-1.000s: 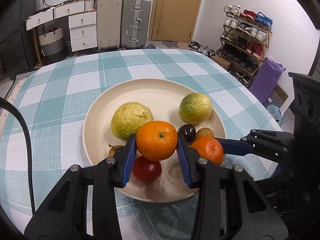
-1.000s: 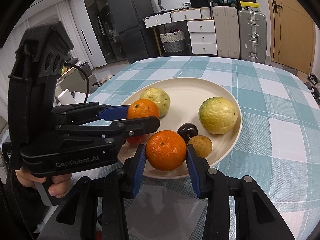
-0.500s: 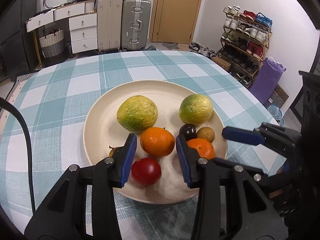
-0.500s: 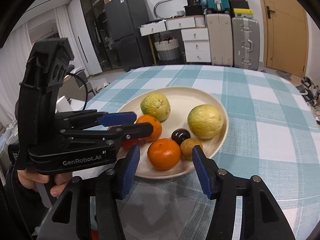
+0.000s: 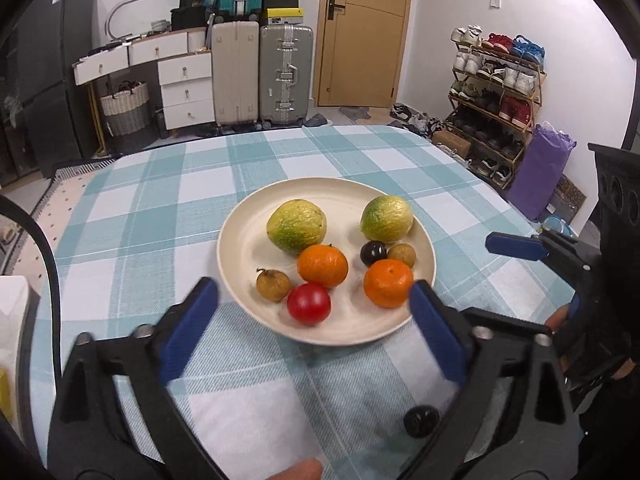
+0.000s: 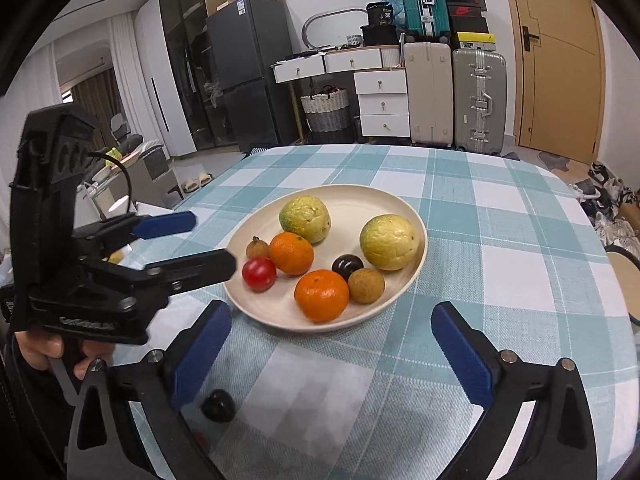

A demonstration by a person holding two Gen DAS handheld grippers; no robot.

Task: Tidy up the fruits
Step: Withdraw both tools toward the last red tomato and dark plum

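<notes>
**Mia:** Fruit first! From the left wrist view, what is on the plate point(image 5: 240, 216)?

**Ben:** Two oranges. One orange point(image 5: 322, 265) sits in the middle. The other orange point(image 5: 388, 283) is near the front rim. Two big green-yellow fruits point(image 5: 297, 226) are behind them. A red fruit point(image 5: 309, 303) is at the front, with small brown and dark ones around.

**Mia:** And the left gripper point(image 5: 316, 328)?

**Ben:** Its fingers point(image 5: 188, 328) have just swung wide open. Nothing is between them now. A second ago they held the middle orange above the plate. Now that orange lies on the plate, and the gripper has pulled back over the desk point(image 5: 140, 216).

**Mia:** Now the right wrist view.

**Ben:** Same thing. The right gripper point(image 6: 332, 352) has just opened its fingers point(image 6: 200, 348) wide too, with nothing in them. It let go of the front orange point(image 6: 321, 295), which rests on the plate point(image 6: 416, 248) beside a brown fruit point(image 6: 366, 285).

**Mia:** Is anything left out?

**Ben:** Yes. A small dark fruit point(image 6: 218, 405) lies on the desk point(image 6: 520, 240), close to the grippers, off the plate.

**Mia:** So?

**Ben:** Both oranges look done. I think the little dark one may be next.
</notes>
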